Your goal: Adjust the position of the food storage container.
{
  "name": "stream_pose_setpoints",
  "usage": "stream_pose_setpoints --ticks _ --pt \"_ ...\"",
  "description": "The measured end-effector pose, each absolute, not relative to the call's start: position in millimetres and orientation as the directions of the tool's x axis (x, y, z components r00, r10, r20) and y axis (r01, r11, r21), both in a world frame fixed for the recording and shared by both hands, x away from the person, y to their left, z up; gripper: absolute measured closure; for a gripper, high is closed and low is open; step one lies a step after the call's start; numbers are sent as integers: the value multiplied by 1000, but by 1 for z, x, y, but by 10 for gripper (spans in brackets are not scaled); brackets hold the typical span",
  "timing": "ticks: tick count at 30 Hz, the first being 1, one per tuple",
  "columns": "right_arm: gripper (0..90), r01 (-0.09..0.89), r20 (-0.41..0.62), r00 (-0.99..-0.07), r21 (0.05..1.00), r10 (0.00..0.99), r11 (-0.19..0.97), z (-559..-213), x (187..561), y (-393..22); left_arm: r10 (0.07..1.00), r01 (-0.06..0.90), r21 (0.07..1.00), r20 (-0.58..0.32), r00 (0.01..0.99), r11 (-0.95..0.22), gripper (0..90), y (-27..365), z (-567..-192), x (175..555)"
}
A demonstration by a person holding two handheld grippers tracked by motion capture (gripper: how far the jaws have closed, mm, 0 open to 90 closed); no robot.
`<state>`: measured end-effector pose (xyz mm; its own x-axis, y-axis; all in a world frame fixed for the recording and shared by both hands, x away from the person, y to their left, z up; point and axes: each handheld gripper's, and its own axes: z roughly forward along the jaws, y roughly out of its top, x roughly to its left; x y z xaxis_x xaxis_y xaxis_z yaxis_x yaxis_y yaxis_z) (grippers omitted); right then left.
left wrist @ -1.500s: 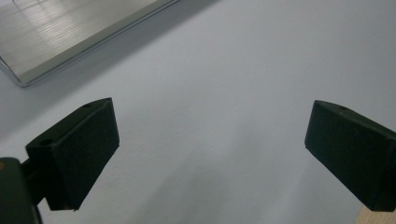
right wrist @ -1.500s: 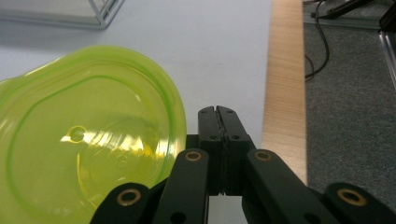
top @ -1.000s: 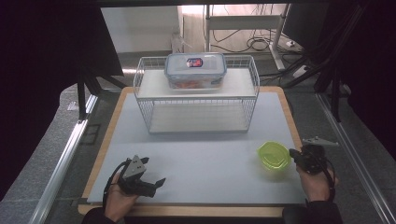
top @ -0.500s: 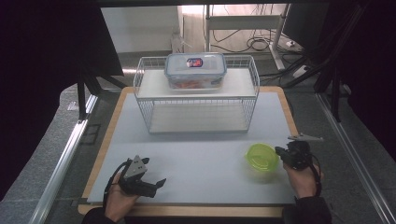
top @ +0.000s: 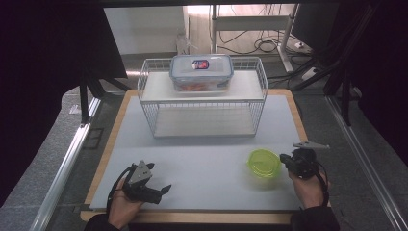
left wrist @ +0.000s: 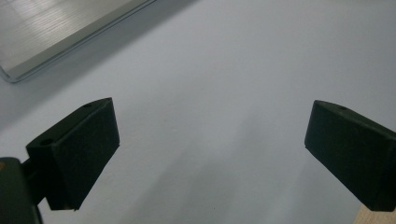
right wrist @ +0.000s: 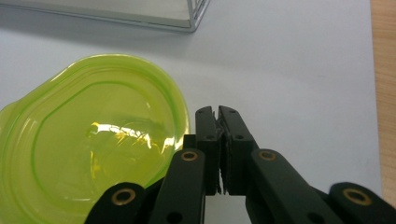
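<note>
Right gripper [top: 284, 160] has travelled leftward across the table mat, away from the right-hand edge. The green bowl [top: 264, 162] has shifted the same way, keeping just off the gripper's tip on its left. In the right gripper view the jaws sit pressed together with nothing between them, their outer side against the bowl's rim [right wrist: 184, 116]. The hand [top: 308, 185] behind the gripper has come inward with it.

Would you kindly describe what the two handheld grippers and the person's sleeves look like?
Both are black. The left gripper carries a grey three-cornered plate on top, has broad, blocky black jaws, and trails a black cable. The right gripper has slim, linked jaw arms with brass-coloured rivets and a black cable too. The sleeves are dark.
</note>
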<state>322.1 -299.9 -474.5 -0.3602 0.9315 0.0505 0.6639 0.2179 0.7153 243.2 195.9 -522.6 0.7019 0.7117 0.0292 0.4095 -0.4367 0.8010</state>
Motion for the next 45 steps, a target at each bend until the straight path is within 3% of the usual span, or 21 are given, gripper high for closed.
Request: stream_pose_setpoints --ticks 13,45 --pt "886 670 65 -378 708 923 224 -477 325 -274 707 409 798 29 706 -442 30 195 -523 244" --pt "881 609 134 -618 705 774 364 -488 342 -138 700 408 801 19 714 -438 31 195 -522 244"
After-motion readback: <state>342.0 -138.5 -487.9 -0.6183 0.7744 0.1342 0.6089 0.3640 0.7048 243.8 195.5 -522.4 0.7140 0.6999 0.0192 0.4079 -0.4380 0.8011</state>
